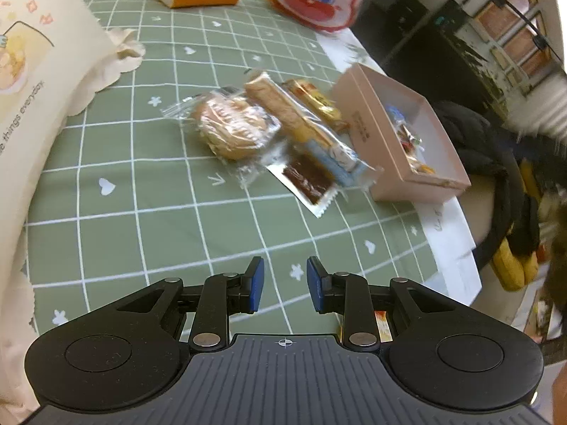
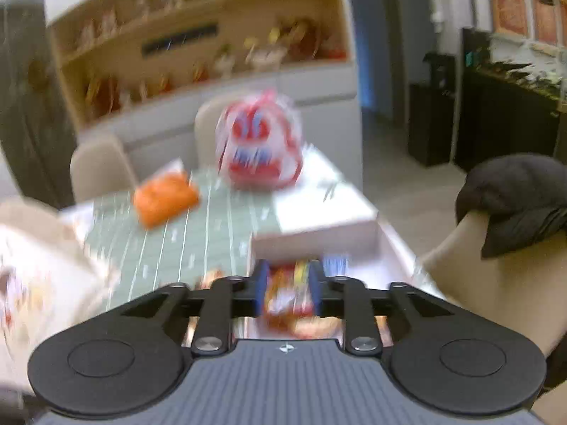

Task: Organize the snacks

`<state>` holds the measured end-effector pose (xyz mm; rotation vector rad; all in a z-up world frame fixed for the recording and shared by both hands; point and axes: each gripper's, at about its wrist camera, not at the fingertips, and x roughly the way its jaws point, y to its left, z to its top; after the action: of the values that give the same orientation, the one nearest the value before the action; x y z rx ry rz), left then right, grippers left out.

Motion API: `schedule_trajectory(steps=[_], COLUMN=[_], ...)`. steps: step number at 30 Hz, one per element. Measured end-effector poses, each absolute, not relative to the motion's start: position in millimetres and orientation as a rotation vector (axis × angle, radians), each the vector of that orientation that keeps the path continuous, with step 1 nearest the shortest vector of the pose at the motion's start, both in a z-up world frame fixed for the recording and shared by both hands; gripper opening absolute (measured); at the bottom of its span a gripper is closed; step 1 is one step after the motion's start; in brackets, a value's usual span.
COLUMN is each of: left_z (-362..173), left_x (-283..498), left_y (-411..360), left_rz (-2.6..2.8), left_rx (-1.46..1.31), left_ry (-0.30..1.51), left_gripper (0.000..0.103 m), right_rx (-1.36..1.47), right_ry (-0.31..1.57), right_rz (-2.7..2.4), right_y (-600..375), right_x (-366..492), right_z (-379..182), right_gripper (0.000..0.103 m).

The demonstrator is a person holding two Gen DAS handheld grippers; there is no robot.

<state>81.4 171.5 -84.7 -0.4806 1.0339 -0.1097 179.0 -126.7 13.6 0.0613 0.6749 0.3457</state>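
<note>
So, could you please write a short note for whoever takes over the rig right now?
Left tongs: open, empty, over the green cloth.
Right tongs: blurred; a red-yellow snack packet shows between the pads, grip unclear.
Pink box: already holds a few snacks.
Left: round pastry, long wafer bar, blue packet, brown bar, gold packet.

Evenly lit indoors with soft, diffuse light and almost no shadows on the green checked tablecloth (image 1: 149, 191). Sharp near the middle of the left wrist view, smeared toward its right edge; heavily motion-blurred across the right wrist view, shelves (image 2: 198, 35) streaked. Curved by fisheye distortion, corners dark.
</note>
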Motion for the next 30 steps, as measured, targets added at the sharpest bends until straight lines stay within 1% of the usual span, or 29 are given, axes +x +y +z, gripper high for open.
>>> schedule_trajectory(steps=[1,5,6,8,9,11,13,16,19,20,21,22,25,28,30], left_z=[-85,-83,-83,-83,-84,-85,-86,-85,-85,-86,-87,-89,-94,-97,-98], left_x=[84,97,98,96,93,86,77,62,47,43,40,38,35,42,49], left_y=[173,174,174,174,175,179,185,194,204,207,212,216,226,226,221], left_rz=[-0.109,-0.128,-0.127,-0.114,-0.104,-0.072,-0.040,0.002,0.035,0.048,0.063,0.072,0.088,0.067,0.038], left_rx=[-0.490,-0.566,-0.572,-0.568,-0.566,-0.571,-0.585,-0.589,-0.590,-0.594,-0.602,-0.611,-0.643,-0.654,-0.656], left_ry=[1.030,1.024,1.026,1.028,1.028,1.030,1.030,1.031,1.030,1.030,1.029,1.028,1.017,1.013,1.018], left_gripper=[0.030,0.030,0.030,0.030,0.030,0.030,0.030,0.030,0.030,0.030,0.030,0.030,0.030,0.030,0.030], right_rx=[0.052,0.033,0.016,-0.051,-0.103,-0.200,-0.302,-0.421,-0.476,-0.482,-0.475,-0.454,-0.392,-0.324,-0.262], right_ry=[0.714,0.861,0.880,0.884,0.870,0.827,0.786,0.781,0.811,0.827,0.856,0.889,0.941,0.989,1.031], right_rz=[0.368,0.461,0.483,0.534,0.563,0.598,0.612,0.623,0.597,0.580,0.560,0.557,0.617,0.700,0.753], right_y=[-120,-92,-83,-61,-47,-22,4,38,58,61,63,62,56,45,37], right_x=[175,163,161,157,155,157,165,186,207,211,214,217,196,161,139], right_z=[4,-35,-41,-46,-47,-45,-47,-64,-89,-96,-103,-109,-107,-99,-95], right_gripper=[0.033,0.034,0.034,0.038,0.044,0.062,0.064,0.064,0.063,0.060,0.055,0.040,0.033,0.033,0.036])
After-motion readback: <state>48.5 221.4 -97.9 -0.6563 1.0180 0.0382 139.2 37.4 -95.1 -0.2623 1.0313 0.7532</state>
